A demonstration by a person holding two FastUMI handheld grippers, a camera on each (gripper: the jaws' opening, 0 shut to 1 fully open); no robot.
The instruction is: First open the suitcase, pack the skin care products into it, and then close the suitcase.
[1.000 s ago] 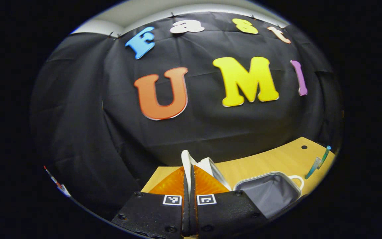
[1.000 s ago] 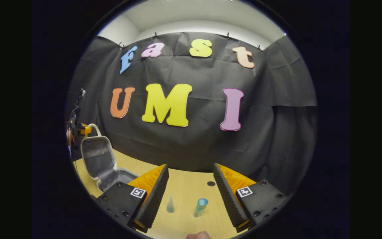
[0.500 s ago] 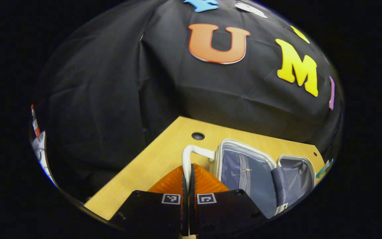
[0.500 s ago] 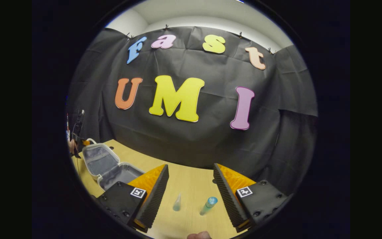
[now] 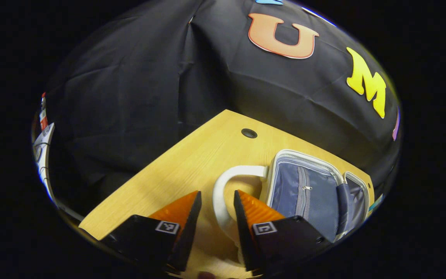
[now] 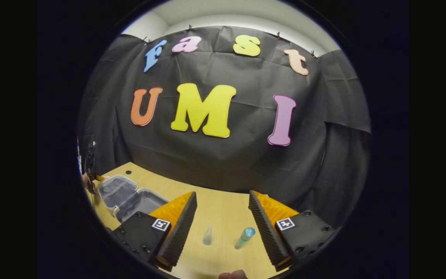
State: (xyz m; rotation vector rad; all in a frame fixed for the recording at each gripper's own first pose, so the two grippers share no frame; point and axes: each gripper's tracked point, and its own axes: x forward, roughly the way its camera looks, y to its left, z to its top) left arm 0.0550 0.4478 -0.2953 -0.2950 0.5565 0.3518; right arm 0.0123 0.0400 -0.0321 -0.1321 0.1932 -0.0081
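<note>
Suitcase lies open flat on the worktop, its white handle looping between the parted fingers of the left gripper, which angles down. Right gripper hovers wide apart, level, over two skin care products standing on the worktop, right of the suitcase.

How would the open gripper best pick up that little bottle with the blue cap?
Probably around its body below the blue cap, from above: the bottle stands upright, apart from the clear tube, between the right gripper's open fingers.
</note>
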